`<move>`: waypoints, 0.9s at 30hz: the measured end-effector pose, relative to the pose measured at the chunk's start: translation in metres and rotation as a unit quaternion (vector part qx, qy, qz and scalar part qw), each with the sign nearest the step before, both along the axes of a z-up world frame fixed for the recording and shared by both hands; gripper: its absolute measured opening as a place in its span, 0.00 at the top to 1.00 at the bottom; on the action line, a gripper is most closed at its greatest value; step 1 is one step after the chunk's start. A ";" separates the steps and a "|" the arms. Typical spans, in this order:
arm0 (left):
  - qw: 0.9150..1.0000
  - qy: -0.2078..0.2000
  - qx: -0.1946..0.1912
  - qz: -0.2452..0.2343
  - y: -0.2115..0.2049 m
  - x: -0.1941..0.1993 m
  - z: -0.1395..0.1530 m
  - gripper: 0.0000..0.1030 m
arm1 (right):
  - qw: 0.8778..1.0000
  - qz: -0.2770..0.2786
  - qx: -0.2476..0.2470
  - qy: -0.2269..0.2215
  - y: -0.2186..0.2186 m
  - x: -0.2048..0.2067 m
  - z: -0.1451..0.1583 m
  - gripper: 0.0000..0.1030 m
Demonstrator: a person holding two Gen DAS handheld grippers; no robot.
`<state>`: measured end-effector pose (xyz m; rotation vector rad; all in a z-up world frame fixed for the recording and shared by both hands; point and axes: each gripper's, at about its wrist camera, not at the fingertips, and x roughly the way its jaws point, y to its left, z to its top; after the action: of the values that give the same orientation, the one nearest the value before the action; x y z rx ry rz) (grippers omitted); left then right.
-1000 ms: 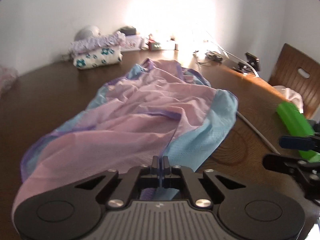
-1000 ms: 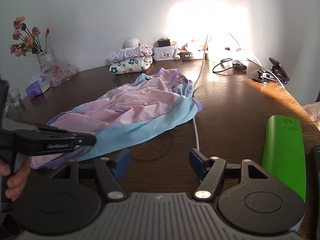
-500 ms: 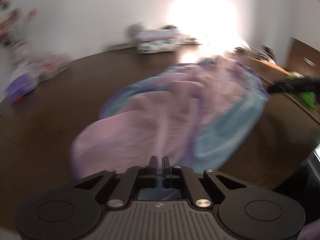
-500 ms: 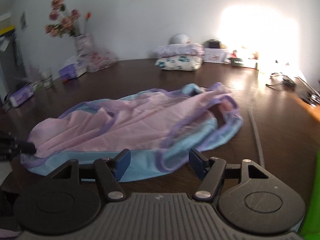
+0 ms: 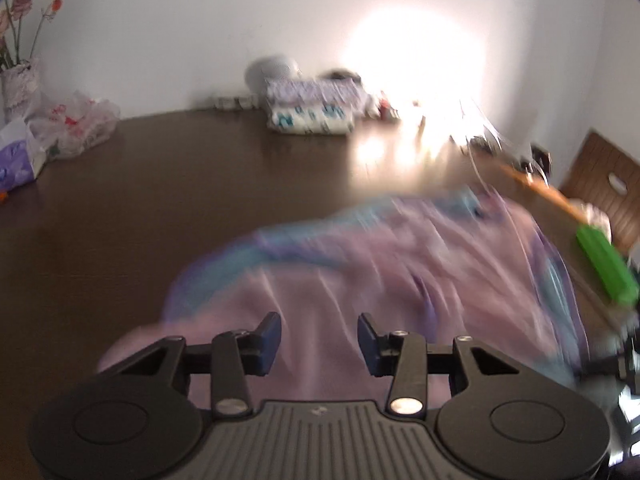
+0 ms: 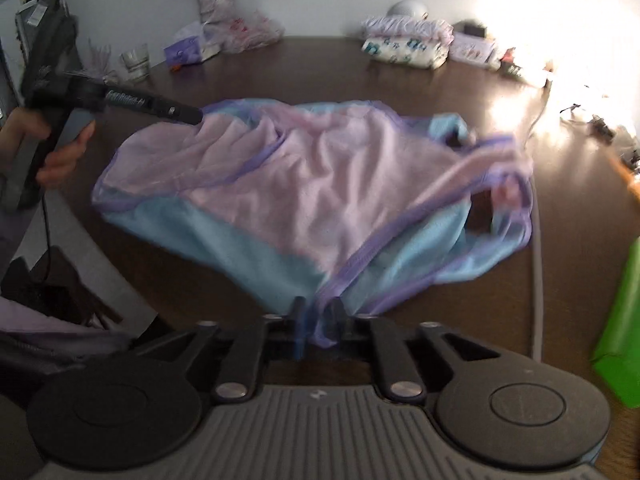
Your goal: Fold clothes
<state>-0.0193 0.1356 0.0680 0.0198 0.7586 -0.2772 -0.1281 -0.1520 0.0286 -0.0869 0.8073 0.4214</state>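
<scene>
**Garment spread crosswise, one hem corner pinched**

The pink-and-blue garment [image 6: 320, 192] lay loosely spread and wrinkled on the dark desk [image 6: 320, 64], unfolded, its long axis running left to right across the right wrist view. The armhole end lay toward the right, near a green object [image 6: 616, 320]; the wider hem end lay toward the left.

The right hand-held gripper [image 6: 316, 320] was closed down on the near edge of the garment, with a fold of blue cloth and purple trim caught between its fingers. That edge sat directly ahead of it, and the rest of the cloth stretched away from it toward the far side of the desk.

The left hand-held gripper [image 5: 319, 334] was spread wide with nothing between its fingers. In the blurred left wrist view it hovered above the pink cloth [image 5: 380, 300]. From the right wrist view, its fingertips [image 6: 188, 114] reached the far left corner of the garment, with a hand [image 6: 60, 156] on its grip.

So the left gripper was nearer the hem's far corner and the right held the near edge. Any fold would likely turn on that pairing, carrying cloth across the short axis, though the blur left the left gripper's exact contact with the cloth unsettled.

A stack of folded clothes [image 6: 404, 44] rested at the far edge of the desk, well apart from the spread garment.
</scene>
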 end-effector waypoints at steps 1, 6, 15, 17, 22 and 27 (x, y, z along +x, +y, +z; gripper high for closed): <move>1.000 0.014 0.001 0.003 0.004 0.016 0.001 0.53 | 1.000 -0.008 0.006 -0.016 -0.001 0.004 0.004 0.52; 0.990 0.124 -0.051 0.036 0.023 0.094 -0.021 0.81 | 0.999 0.012 0.013 -0.038 0.022 0.024 0.002 0.52; 0.991 0.053 -0.069 0.099 0.048 0.109 -0.028 1.00 | 0.998 0.056 0.002 -0.007 0.045 0.035 -0.015 0.52; 0.993 0.047 -0.053 0.093 0.052 0.091 -0.026 0.99 | 0.998 0.061 0.000 -0.002 0.045 0.035 -0.014 0.51; 0.996 0.030 -0.014 0.077 0.063 0.047 -0.019 0.58 | 0.996 0.080 0.010 -0.032 0.049 0.063 0.022 0.50; 0.998 0.014 0.025 0.061 0.073 0.003 -0.012 0.56 | 0.983 0.164 -0.016 -0.085 0.099 0.122 0.071 0.30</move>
<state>-0.0162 0.2090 0.0562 0.0168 0.7907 -0.1428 -0.0064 -0.0535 0.0991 -0.2842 0.6308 0.7022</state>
